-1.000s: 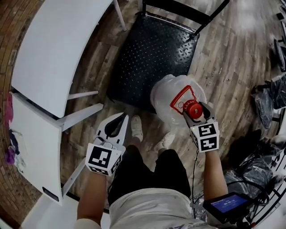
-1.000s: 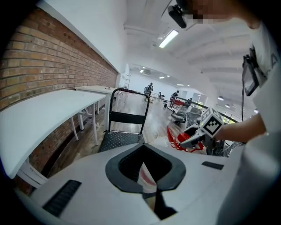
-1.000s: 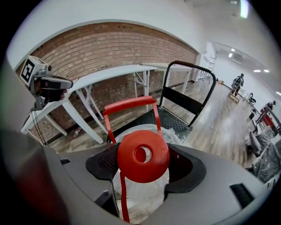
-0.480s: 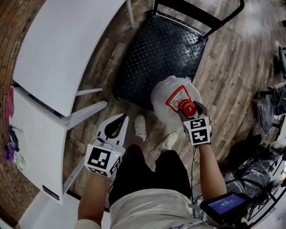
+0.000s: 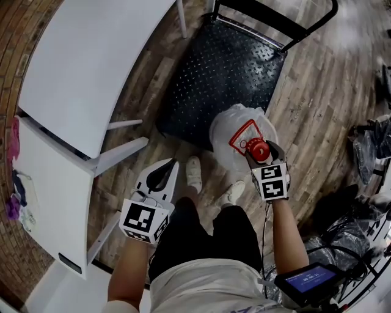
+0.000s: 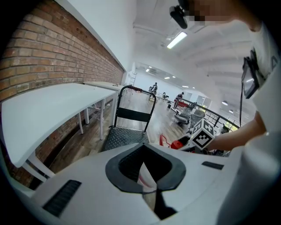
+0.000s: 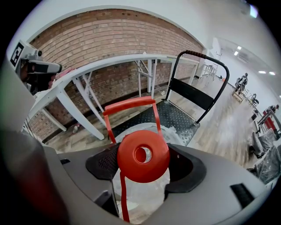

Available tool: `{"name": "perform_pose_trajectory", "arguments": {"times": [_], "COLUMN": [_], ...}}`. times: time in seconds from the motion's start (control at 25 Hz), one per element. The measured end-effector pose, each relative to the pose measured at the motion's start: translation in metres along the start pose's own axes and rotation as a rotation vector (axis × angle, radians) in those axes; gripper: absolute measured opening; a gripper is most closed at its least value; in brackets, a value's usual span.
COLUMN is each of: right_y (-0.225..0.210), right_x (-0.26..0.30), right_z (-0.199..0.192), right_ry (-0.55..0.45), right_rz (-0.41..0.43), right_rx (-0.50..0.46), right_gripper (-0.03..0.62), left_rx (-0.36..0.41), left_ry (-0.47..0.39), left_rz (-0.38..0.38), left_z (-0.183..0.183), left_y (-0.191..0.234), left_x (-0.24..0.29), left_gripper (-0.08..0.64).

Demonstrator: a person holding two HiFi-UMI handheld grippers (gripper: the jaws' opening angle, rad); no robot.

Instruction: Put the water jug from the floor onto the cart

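The water jug (image 5: 235, 131) is clear plastic with a red cap (image 5: 259, 148) and a red carry handle (image 5: 244, 136). It is upright at the near right corner of the black cart (image 5: 220, 73); whether it rests on the floor I cannot tell. My right gripper (image 5: 260, 154) points steeply down, its jaws set wide and shut round the jug's cap (image 7: 142, 154). The left gripper (image 5: 173, 164) hangs left of the person's shoes, shut with nothing held. In the left gripper view, this gripper (image 6: 144, 149) faces the cart (image 6: 125, 138).
White tables (image 5: 91, 55) (image 5: 49, 195) stand along the brick wall at left, their legs reaching toward the cart. The cart's push handle (image 5: 275, 18) is on its far side. The person's shoes (image 5: 192, 174) sit between the grippers. Black bags (image 5: 366, 147) and a screen (image 5: 308, 278) crowd the right.
The right gripper has sunk a little with the jug still in its jaws; the jug looks smaller and lower. The left gripper has drifted slightly toward the shoes.
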State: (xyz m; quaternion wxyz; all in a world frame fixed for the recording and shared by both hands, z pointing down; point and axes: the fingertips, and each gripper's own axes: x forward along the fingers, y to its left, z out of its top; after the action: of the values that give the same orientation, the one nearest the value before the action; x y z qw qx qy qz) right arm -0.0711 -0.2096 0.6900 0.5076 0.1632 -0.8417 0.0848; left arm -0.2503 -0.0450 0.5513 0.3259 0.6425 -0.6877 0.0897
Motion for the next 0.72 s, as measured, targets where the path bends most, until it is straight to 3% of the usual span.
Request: {"name": "perform_pose_trajectory", "arguments": {"times": [0.44,0.72], "right_y": [0.007,0.017], "right_x": [-0.016,-0.107], "right_z": [0.016,0.072], "right_ry": [-0.065,-0.312], "right_rz": [-0.02,-0.023], "right_rx": [-0.024,0.056], "right_gripper": [0.316,0.314], "left_rx": [-0.019,0.007], "left_ry": [0.011,-0.03], "left_rz": [-0.016,-0.095], "left_z": [-0.009,0.016], "left_y": [-0.004,-0.01], "left_x": [-0.01,-0.009], "left_gripper": [0.0,0.0]}}
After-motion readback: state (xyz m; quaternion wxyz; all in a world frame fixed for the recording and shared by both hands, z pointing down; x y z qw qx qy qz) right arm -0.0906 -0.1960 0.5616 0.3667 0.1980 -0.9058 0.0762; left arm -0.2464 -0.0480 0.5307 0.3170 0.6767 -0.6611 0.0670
